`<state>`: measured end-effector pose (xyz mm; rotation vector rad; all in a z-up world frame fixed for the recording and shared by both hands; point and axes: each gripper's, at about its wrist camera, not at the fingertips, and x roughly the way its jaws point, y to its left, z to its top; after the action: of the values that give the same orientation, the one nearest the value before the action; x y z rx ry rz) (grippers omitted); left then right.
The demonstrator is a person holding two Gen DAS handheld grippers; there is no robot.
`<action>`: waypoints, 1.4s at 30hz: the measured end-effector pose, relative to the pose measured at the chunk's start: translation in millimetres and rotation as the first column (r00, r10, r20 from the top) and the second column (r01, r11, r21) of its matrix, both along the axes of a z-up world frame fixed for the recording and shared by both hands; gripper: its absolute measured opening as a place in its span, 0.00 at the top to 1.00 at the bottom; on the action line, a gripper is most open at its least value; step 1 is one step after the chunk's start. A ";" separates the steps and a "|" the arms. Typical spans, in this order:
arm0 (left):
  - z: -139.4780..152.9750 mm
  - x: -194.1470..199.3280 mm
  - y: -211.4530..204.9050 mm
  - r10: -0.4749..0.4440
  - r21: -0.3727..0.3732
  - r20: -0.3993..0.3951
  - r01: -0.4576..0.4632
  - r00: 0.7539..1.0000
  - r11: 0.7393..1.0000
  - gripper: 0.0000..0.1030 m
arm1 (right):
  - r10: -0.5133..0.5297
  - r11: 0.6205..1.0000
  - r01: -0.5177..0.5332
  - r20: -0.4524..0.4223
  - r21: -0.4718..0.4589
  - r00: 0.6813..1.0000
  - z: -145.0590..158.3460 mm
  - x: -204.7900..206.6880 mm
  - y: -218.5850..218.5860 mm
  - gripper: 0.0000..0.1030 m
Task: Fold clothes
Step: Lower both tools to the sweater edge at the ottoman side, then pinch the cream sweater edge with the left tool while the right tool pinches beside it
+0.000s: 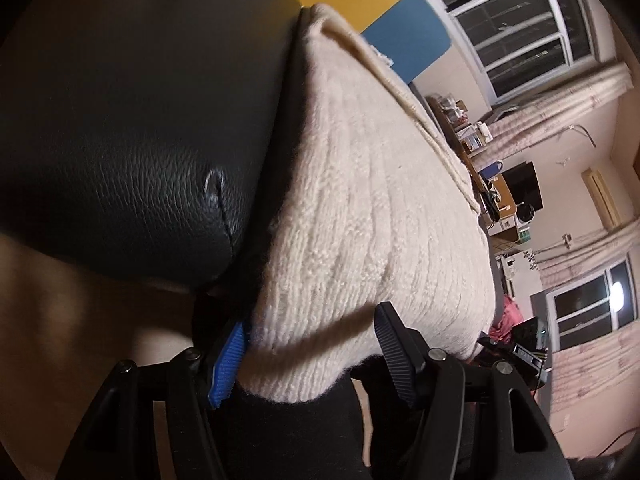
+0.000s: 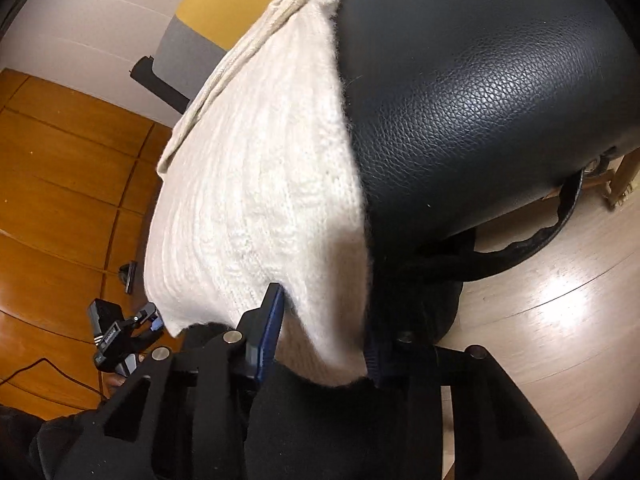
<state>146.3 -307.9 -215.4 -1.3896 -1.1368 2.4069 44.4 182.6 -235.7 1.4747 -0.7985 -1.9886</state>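
1. cream knit sweater (image 1: 372,216) lies along the edge of the black leather seat (image 1: 132,120), its end hanging off the corner.
2. left gripper (image 1: 308,356) has its jaws clenched on the sweater's hem.
3. right gripper (image 2: 320,336) is clamped on the hem too.

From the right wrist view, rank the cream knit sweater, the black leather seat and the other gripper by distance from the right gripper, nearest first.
1. Cream knit sweater: between the right gripper fingers.
2. Black leather seat: under and right of the sweater.
3. Left gripper: off to the left, over the wooden floor.

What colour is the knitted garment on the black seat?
Cream, rib-knit sweater; clearest in the right wrist view.
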 end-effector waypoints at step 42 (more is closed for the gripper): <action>64.2 -36.3 14.2 -0.096 0.095 -0.201 0.116 0.975 0.989 0.88 | 0.057 0.995 -0.062 -0.070 -0.076 0.996 30.9 -15.5 -12.9 0.76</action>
<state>110.0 -293.7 -151.3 -1.1230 -1.0939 2.3122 28.9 169.7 -204.8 1.3632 -0.7853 -1.9310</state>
